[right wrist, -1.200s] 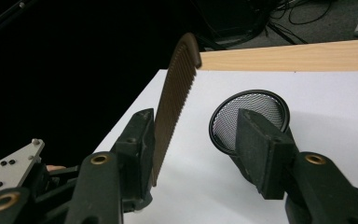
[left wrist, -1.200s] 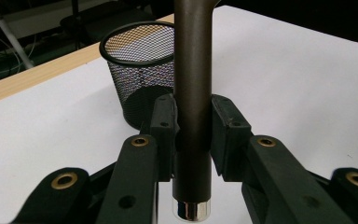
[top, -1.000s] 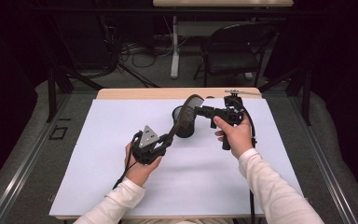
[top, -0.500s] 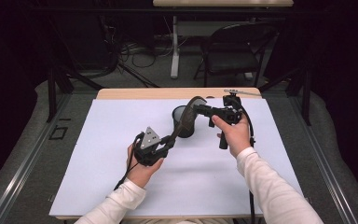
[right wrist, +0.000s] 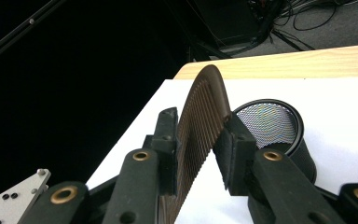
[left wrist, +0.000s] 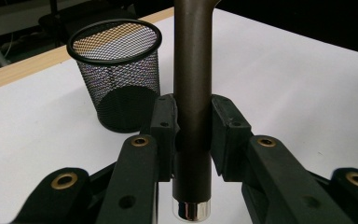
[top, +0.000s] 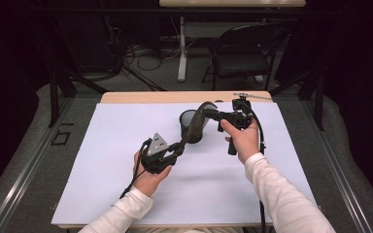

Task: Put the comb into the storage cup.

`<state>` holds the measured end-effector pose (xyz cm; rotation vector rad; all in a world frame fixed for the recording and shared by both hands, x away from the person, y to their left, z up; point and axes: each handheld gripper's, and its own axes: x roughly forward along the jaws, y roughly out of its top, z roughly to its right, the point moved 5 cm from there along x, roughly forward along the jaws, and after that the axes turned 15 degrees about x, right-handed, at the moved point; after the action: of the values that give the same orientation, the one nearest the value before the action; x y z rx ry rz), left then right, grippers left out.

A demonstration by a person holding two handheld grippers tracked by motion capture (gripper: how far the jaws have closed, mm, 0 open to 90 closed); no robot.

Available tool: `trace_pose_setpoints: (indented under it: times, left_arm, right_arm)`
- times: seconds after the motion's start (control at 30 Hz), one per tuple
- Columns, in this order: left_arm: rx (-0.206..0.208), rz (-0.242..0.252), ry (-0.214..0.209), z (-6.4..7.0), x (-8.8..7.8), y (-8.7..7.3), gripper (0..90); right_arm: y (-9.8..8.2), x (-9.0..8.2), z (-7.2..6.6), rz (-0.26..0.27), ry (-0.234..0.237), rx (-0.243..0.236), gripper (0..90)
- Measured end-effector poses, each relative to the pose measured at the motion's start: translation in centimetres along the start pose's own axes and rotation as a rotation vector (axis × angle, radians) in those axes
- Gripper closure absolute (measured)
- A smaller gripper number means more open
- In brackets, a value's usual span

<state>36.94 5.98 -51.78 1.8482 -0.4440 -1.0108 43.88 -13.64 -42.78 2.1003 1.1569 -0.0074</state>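
A brown comb [top: 194, 127] with a round handle [left wrist: 193, 56] is held up between both grippers, over the white table [top: 252, 194]. My left gripper [top: 176, 148] is shut on the handle just above its silver end cap [left wrist: 192, 211]. My right gripper [top: 212, 115] is shut on the toothed, curved head [right wrist: 205, 102]. A black mesh cup [top: 190, 127] stands upright just behind the comb. The cup looks empty in the left gripper view [left wrist: 121, 74] and the right gripper view [right wrist: 270, 123].
A strip of bare wood [top: 145, 97] runs along the table's far edge. Beyond it, on the floor, are a dark chair [top: 243, 53] and loose cables [top: 141, 53]. Cables trail from both grippers toward the person.
Almost nothing differs. Both grippers keep their hold on the comb, and the left hand has shifted very slightly.
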Motion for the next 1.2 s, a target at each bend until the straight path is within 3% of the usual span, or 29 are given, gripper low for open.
trace_pose_setpoints:
  times: [0.73,1.2]
  left_arm:
    - [-0.012,0.006,-0.020,0.21,0.09,-0.01,72.9]
    - [-0.019,0.007,-0.027,0.22,0.13,-0.06,72.9]
  right_arm:
    - [-0.08,0.27,0.15,-0.016,0.011,0.038,82.5]
    - [0.02,0.24,0.37,-0.029,0.037,0.102,85.5]
